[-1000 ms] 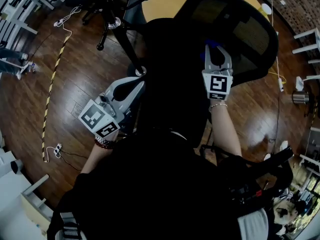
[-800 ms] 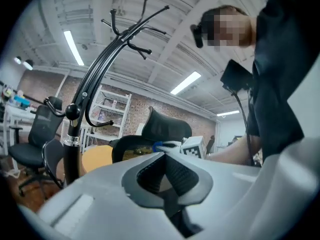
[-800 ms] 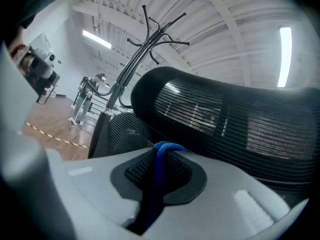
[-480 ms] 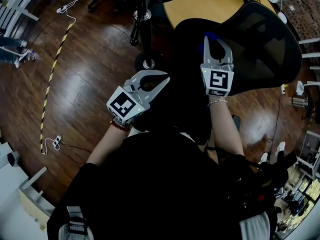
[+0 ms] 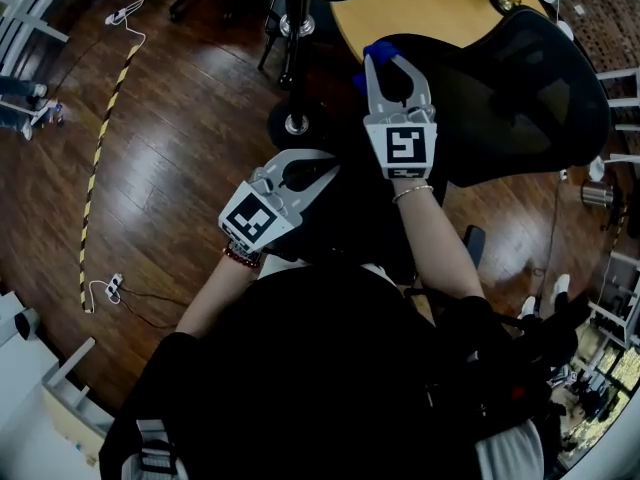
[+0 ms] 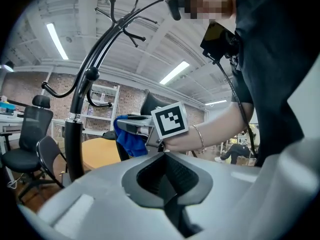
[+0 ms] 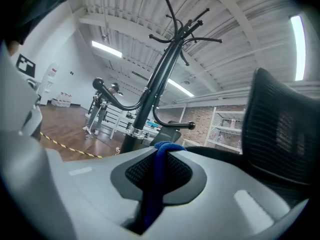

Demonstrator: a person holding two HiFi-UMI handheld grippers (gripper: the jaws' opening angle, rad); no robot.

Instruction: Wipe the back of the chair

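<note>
Gripping a blue cloth (image 5: pixel 376 51), the right hand-held gripper (image 5: pixel 392 64) meets the chair back (image 5: pixel 520 98) at its edge, near the round bench (image 5: pixel 420 3). Left hand-held gripper (image 5: pixel 318 172) clenched, empty, beside open wooden floor (image 5: pixel 170 168).

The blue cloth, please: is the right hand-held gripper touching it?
Touching. The right gripper view shows the blue cloth pinched between the closed jaws of the right hand-held gripper.
</note>
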